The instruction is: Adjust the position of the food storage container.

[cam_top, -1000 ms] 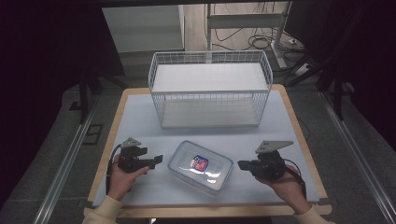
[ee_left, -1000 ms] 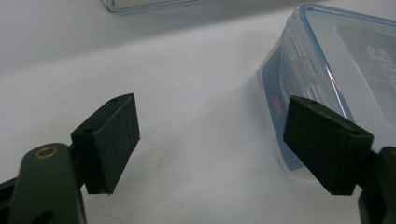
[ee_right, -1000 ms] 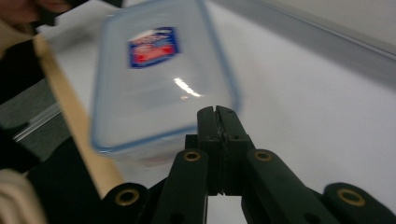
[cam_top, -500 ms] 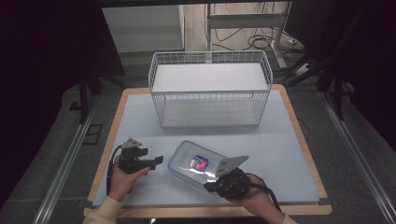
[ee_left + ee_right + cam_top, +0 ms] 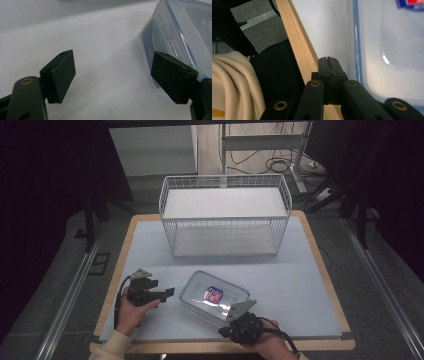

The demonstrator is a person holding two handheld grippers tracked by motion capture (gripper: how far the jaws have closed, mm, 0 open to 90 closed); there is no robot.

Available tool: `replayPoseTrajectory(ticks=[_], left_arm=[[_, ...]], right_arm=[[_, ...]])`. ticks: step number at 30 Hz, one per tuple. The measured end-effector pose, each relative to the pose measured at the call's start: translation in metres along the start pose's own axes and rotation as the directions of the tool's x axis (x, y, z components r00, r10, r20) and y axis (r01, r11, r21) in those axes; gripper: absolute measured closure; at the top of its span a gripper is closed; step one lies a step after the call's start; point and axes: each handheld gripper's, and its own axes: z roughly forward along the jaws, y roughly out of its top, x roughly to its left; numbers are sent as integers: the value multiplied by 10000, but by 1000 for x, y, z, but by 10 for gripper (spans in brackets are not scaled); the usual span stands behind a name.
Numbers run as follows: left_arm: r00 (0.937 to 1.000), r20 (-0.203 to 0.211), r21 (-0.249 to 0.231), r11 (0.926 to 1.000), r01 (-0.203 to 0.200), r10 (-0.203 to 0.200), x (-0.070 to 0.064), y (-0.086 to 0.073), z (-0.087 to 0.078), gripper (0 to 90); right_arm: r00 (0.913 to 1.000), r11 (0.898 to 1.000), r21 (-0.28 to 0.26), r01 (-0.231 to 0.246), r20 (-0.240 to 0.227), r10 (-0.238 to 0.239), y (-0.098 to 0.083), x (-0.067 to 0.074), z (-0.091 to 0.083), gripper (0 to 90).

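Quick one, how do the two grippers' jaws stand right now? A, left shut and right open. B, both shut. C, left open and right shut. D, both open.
C: the left gripper has a wide gap between its pads beside the container, while the right gripper has its pads pressed together with nothing between them.

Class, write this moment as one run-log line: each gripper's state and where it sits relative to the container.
left gripper: open, beside clear lidded container, apart | right gripper: shut, empty, at container's near edge | wire basket: behind
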Motion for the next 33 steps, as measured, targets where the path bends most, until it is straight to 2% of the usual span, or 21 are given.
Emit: replayPoseTrajectory(ticks=[2, 3, 6, 9, 18, 26, 33], left_arm=[[10000, -3, 13, 10000, 18, -18, 0, 0, 0, 198], [10000, -5, 28, 10000, 5, -5, 0, 0, 1, 198], [10000, -23, 63, 10000, -39, 39, 0, 0, 1, 198], [10000, -32, 107, 9999, -54, 54, 0, 0, 1, 198], [10000, -23, 118, 9999, 20, -20, 0, -1, 2, 198], [10000, -50, 149, 9999, -16, 17, 0, -1, 3, 198], [10000, -55, -2, 10000, 24, -24, -1, 1, 1, 196]], right_arm=[[9999, 9999, 85, 53, 143, -54, -2, 1, 1, 900], [9985, 9994, 229, 252, 483, -262, -3, 1, 2, 900], [9988, 9997, 179, 146, 471, -154, -4, 0, 1, 900], [9972, 9995, 185, 261, 691, -273, -5, -3, -1, 900], [9926, 9998, -86, -176, 1204, 185, -15, -26, -12, 900], [9849, 9980, -299, -561, 1625, 603, -20, -48, -19, 900], [9799, 9969, -379, -683, 1851, 742, -24, -56, -18, 900]])
